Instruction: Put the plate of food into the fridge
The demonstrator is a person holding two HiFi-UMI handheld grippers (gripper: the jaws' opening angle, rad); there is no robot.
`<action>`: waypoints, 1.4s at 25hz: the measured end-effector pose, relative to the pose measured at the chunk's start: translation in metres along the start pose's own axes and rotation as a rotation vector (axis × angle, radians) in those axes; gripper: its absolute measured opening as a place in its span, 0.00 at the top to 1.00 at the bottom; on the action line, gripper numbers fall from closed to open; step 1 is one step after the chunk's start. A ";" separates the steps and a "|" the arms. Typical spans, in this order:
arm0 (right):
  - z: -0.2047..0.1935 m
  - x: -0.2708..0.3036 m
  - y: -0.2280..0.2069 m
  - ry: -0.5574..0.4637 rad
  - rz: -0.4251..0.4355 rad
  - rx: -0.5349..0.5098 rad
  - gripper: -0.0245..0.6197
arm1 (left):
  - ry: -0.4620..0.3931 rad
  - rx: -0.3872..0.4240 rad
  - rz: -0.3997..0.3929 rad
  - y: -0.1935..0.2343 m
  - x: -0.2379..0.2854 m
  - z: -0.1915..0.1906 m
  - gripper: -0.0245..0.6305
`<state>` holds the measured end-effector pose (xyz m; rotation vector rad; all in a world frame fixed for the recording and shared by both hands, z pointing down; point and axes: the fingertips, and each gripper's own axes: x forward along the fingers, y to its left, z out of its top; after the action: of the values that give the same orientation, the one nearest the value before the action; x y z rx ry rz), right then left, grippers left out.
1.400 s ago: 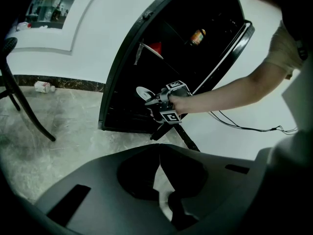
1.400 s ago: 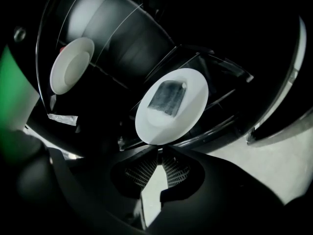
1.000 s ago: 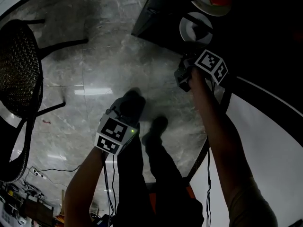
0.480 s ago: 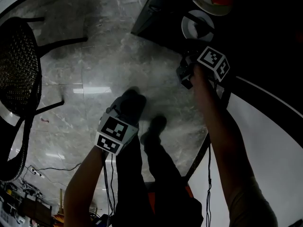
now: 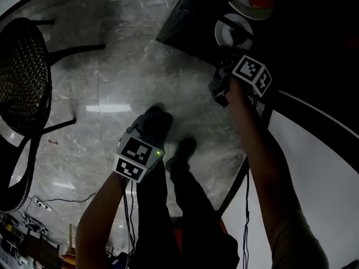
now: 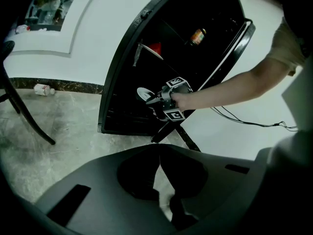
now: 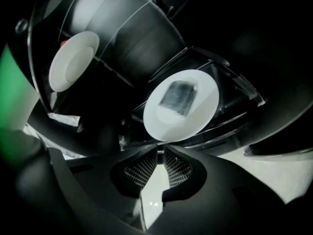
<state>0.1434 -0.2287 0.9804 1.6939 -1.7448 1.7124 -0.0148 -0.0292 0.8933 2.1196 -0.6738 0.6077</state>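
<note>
A white plate [image 7: 182,105] with a grey square of food on it sits inside the dark open fridge [image 6: 128,89]. My right gripper [image 7: 160,148] is shut on the plate's near rim, with the mesh pads close together. From the head view the same plate [image 5: 231,33] lies just beyond the right gripper [image 5: 229,52] at the fridge opening. In the left gripper view the right gripper [image 6: 153,99] reaches into the fridge with the plate [image 6: 143,94] at its tip. My left gripper [image 6: 159,149] is shut and holds nothing, low over the floor [image 5: 150,124].
A second white dish [image 7: 73,60] with something red stands on a higher fridge shelf [image 5: 253,3]. The open fridge door [image 6: 230,45] is to the right. A black chair [image 5: 23,83] stands at the left, with a small bottle [image 6: 43,88] on the marble floor by the wall.
The right gripper and plate have edged slightly further toward the fridge. The left gripper has barely shifted.
</note>
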 end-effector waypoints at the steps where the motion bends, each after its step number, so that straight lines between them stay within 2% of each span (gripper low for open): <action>1: -0.002 -0.002 0.003 0.008 0.004 -0.011 0.90 | 0.000 0.001 0.003 0.000 0.000 0.001 0.95; 10: -0.034 -0.041 0.023 0.120 0.048 -0.113 0.90 | 0.009 0.018 0.025 -0.005 -0.013 0.015 0.95; 14: -0.052 -0.069 0.044 0.182 0.066 -0.239 0.93 | 0.012 0.040 0.055 -0.005 -0.022 0.027 0.95; 20: -0.069 -0.136 0.107 0.195 0.193 -0.283 0.93 | -0.013 0.053 0.092 -0.009 -0.041 0.065 0.95; 27: -0.073 -0.208 0.157 0.222 0.332 -0.188 0.93 | -0.040 0.021 0.029 -0.036 -0.060 0.106 0.95; 30: -0.064 -0.228 0.187 0.214 0.361 -0.228 0.93 | -0.050 0.030 -0.011 -0.049 -0.067 0.124 0.95; 35: -0.082 -0.263 0.240 0.274 0.451 -0.339 0.93 | -0.055 0.022 0.014 -0.053 -0.095 0.137 0.95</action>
<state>0.0055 -0.0899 0.6722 0.9294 -2.2326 1.5825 -0.0252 -0.0885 0.7293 2.1608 -0.7154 0.5687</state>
